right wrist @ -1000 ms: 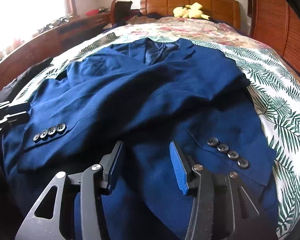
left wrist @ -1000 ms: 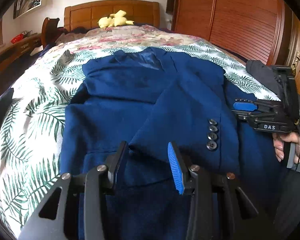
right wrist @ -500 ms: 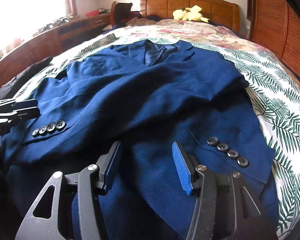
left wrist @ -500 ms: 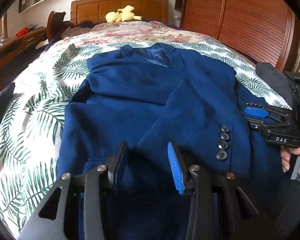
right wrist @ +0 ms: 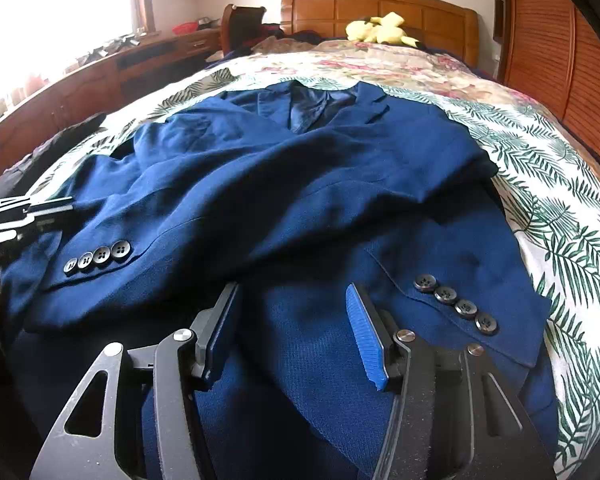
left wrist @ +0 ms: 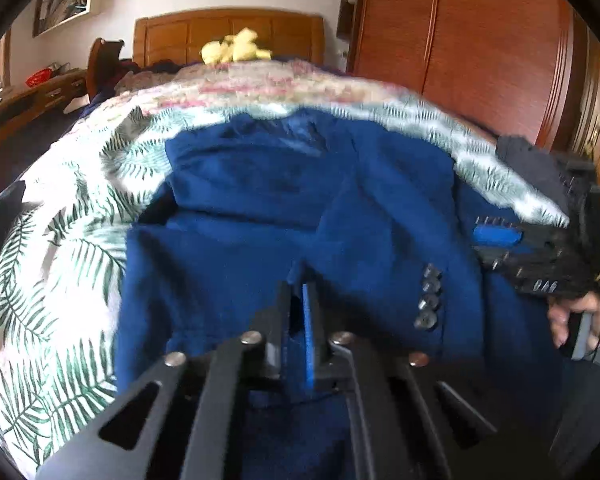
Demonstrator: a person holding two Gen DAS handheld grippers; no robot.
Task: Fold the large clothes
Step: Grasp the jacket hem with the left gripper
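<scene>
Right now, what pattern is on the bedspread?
Green palm leaves on white bedspread, clearest in the right wrist view.

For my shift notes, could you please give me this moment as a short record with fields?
garment: blue jacket, flat, sleeves folded across the front
surface: bed with leaf-print cover
left claw: shut, pinching jacket fabric near the hem
right claw: open, jaws either side of the jacket's near edge, nothing gripped
background: yellow plush toy by the headboard
</scene>
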